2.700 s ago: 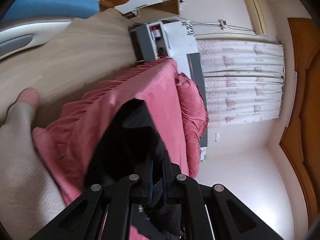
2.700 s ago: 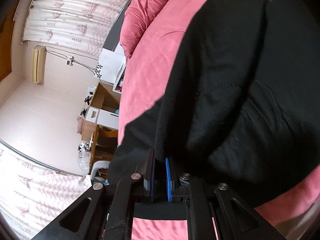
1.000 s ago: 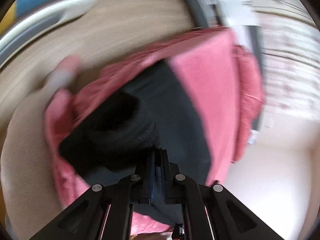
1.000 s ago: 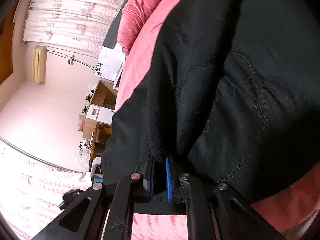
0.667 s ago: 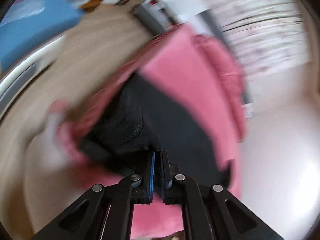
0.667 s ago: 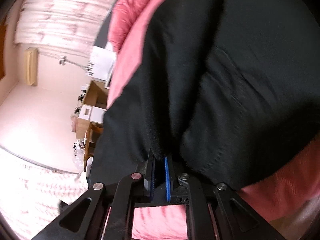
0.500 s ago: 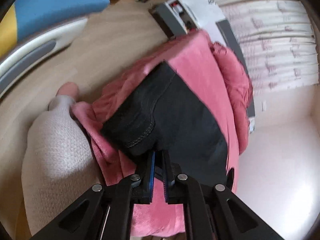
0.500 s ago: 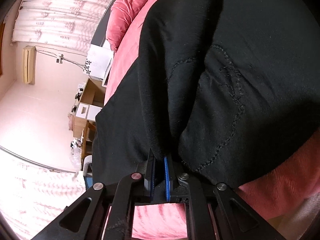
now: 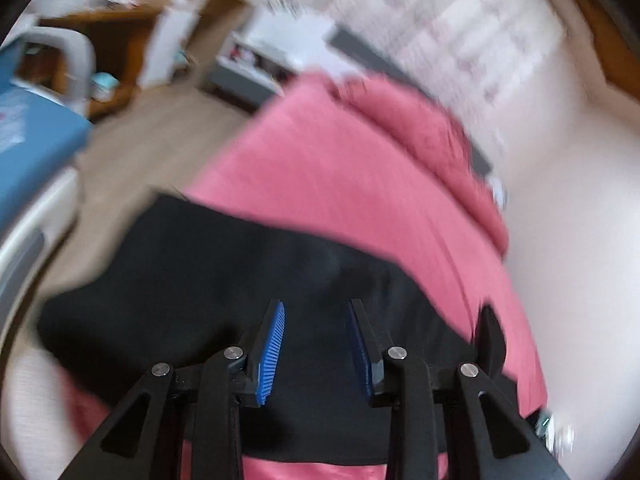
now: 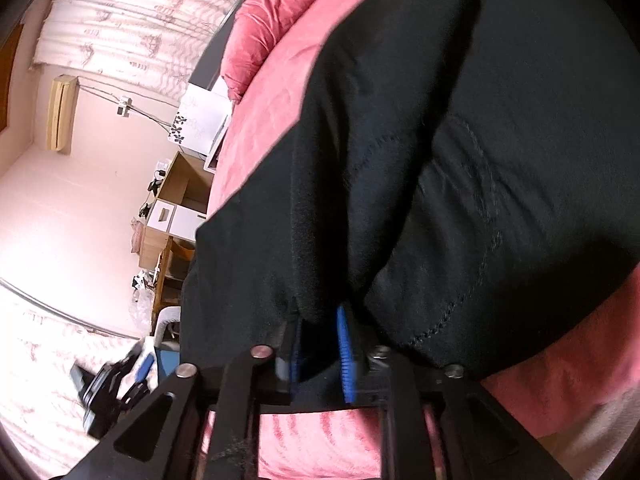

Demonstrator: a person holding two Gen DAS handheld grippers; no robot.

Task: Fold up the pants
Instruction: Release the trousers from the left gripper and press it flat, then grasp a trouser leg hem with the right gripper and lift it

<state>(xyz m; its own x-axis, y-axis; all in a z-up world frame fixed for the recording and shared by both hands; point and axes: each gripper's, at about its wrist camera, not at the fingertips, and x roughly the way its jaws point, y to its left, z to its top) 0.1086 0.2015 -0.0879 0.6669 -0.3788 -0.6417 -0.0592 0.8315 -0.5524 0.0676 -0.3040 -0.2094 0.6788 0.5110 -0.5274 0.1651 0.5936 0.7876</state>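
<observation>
The left gripper (image 9: 316,336) hovers spread above the black pants (image 9: 224,280) on the pink bedspread (image 9: 340,168). The right gripper (image 10: 320,344), parted, straddles their near edge.

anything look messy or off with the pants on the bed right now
Slightly. The black pants lie on the pink bedspread, but near the right gripper the cloth bulges in a rounded hump instead of lying flat. The left gripper is open above them. No damage shows.

Right gripper (image 10: 320,336) jaws' grip, perhaps slack, behind black pants (image 10: 460,160)
</observation>
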